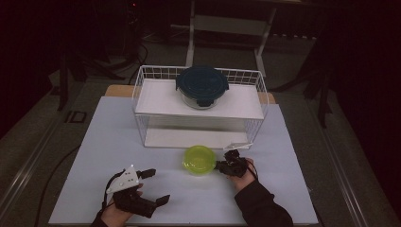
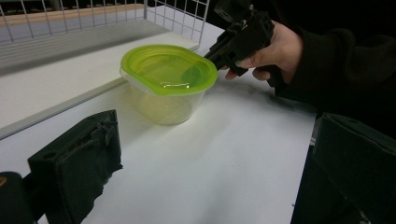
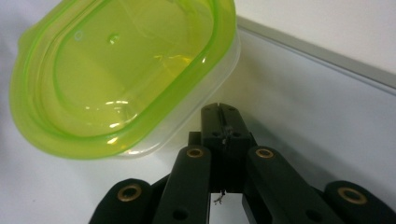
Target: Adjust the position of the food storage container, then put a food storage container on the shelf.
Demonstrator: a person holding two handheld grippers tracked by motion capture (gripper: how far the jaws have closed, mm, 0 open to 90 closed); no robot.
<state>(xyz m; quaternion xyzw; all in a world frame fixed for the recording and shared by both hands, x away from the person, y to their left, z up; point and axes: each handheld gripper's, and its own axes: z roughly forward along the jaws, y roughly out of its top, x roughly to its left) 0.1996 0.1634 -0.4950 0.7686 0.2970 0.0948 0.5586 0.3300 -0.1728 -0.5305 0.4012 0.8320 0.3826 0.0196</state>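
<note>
A clear tub with a lime-green lid (image 1: 199,160) (image 2: 168,74) (image 3: 121,74) stands on the white table, just in front of the wire rack. My right gripper (image 1: 219,165) (image 2: 208,54) (image 3: 218,112) is shut, with nothing between its jaws. Its tips rest against the tub's right side, just below the lid's rim. My left gripper (image 1: 156,186) (image 2: 210,186) stands open near the table's front left, well short of the tub, with nothing between its fingers (image 2: 74,158).
A white wire rack (image 1: 137,90) (image 2: 177,14) with two white shelves stands at the back of the table. On its upper shelf sits a glass container with a dark blue lid (image 1: 202,85). The white tabletop (image 1: 118,142) extends to the left and front.
</note>
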